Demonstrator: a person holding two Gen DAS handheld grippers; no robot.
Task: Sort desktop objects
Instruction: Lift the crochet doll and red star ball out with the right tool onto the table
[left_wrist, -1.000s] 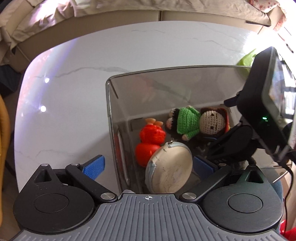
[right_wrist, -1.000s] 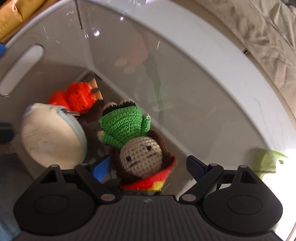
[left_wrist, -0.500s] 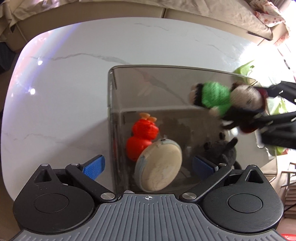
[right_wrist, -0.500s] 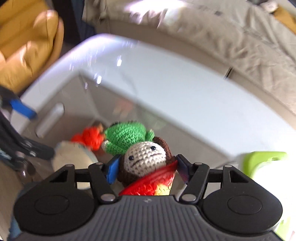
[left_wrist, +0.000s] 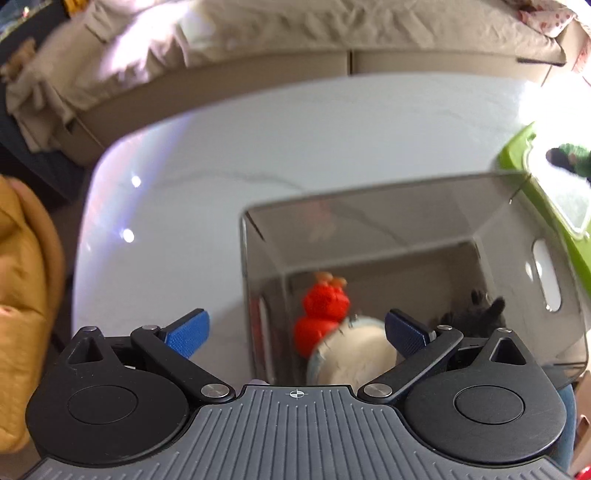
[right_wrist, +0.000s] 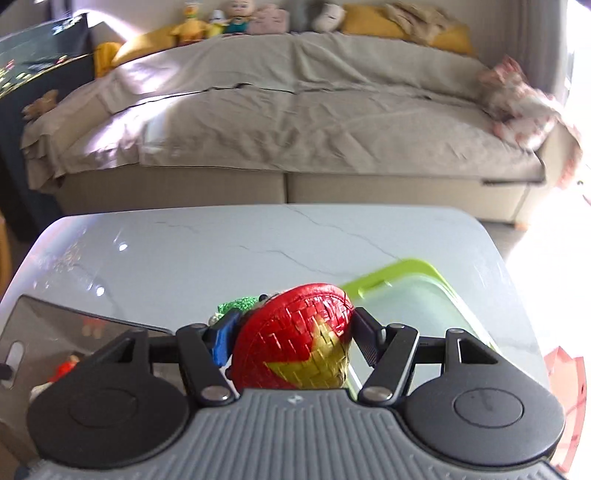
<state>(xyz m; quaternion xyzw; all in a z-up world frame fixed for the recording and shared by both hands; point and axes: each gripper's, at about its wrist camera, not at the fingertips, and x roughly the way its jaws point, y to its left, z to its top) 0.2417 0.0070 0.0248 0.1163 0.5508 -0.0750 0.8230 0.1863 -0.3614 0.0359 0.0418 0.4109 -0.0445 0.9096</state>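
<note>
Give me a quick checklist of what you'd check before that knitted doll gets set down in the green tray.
1. Right gripper shut on the crochet doll: ok; its jaws have just closed on it.
2. Doll clear of the smoky bin: ok.
3. Green tray ahead of the doll: ok.
4. Free room inside the tray: cannot tell, part hidden behind the doll.
5. Left gripper open, holding nothing: ok.
6. Orange toy and round pouch lying in the bin: ok.
</note>
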